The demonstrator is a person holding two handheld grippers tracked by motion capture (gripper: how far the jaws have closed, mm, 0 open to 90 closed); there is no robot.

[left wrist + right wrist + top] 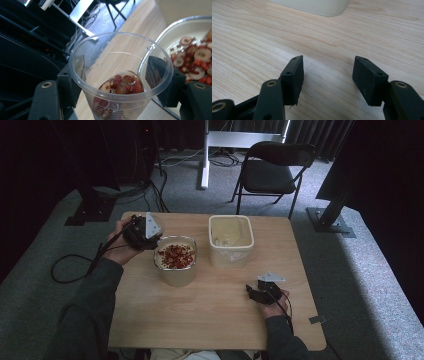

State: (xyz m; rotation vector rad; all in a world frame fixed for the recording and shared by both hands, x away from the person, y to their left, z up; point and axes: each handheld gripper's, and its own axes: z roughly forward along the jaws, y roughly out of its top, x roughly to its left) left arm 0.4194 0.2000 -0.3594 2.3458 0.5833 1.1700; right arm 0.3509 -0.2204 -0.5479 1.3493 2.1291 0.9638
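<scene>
Fingers (160,77) of the left gripper (117,85) clamp the cup (120,75); tip slowly over the container (176,260) near the table's (215,320) left edge; right gripper (327,80) gapes empty

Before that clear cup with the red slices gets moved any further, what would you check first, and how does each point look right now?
1. Left gripper clamped on the clear cup: ok, a jaw presses each side.
2. Cup still holds dried red slices: ok, a small heap at the bottom.
3. Cup upright: cannot tell; the high view hides it behind the hand.
4. Bowl of red slices close beside the cup: ok.
5. Cream container standing apart from the bowl: ok.
6. Right gripper out of the way: ok, open and empty over bare table.
</scene>
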